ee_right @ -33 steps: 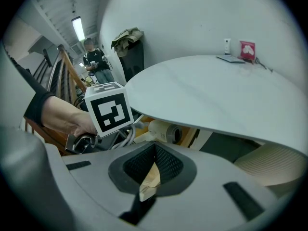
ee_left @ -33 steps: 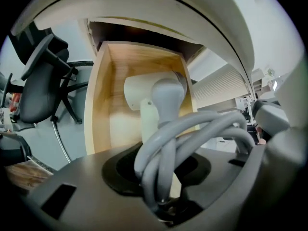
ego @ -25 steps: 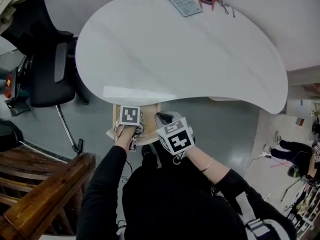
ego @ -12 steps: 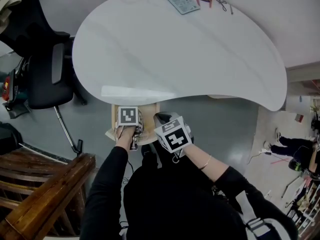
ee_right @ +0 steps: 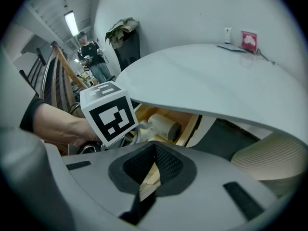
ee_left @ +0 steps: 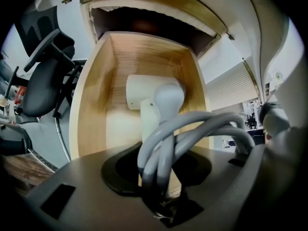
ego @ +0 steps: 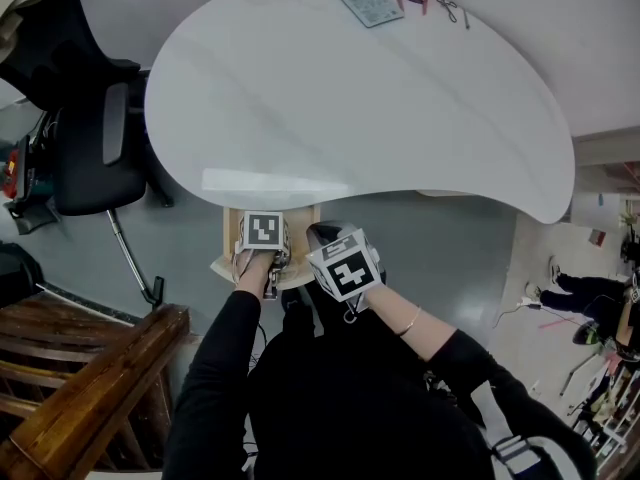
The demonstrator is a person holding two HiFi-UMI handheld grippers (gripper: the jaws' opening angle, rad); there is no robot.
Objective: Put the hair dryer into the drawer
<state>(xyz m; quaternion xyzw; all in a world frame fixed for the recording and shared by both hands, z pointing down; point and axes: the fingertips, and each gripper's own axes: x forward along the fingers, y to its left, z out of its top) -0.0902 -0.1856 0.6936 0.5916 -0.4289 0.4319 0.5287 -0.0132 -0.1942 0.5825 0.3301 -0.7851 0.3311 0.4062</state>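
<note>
My left gripper (ee_left: 161, 203) points steeply down over the open drawer (ee_left: 91, 105). Its jaws are closed on the grey cord (ee_left: 192, 129) of the hair dryer (ee_left: 154, 97). The cord is folded in several loops, and the whole bundle is pinched between the two jaws (they stand rather wide, because the bundle is thick). From the jaws the loops run out toward the dryer's handle.

The hair dryer is white and it is inside the drawer, about midway between the two wooden side walls. Its barrel lies across the drawer and its handle is turned toward my gripper. I cannot tell if it rests with all its weight on the bottom.

The drawer is pulled out from under the near edge of the white table (ego: 350, 98).

My right gripper (ee_right: 142, 196) is just beside the left one, on its right, near the front of the drawer. Its jaws are drawn together and they hold nothing; only a thin wedge of the drawer's wood shows between the pads.

A black chair (ego: 90, 138) stands to the left of the drawer, apart from it.
</note>
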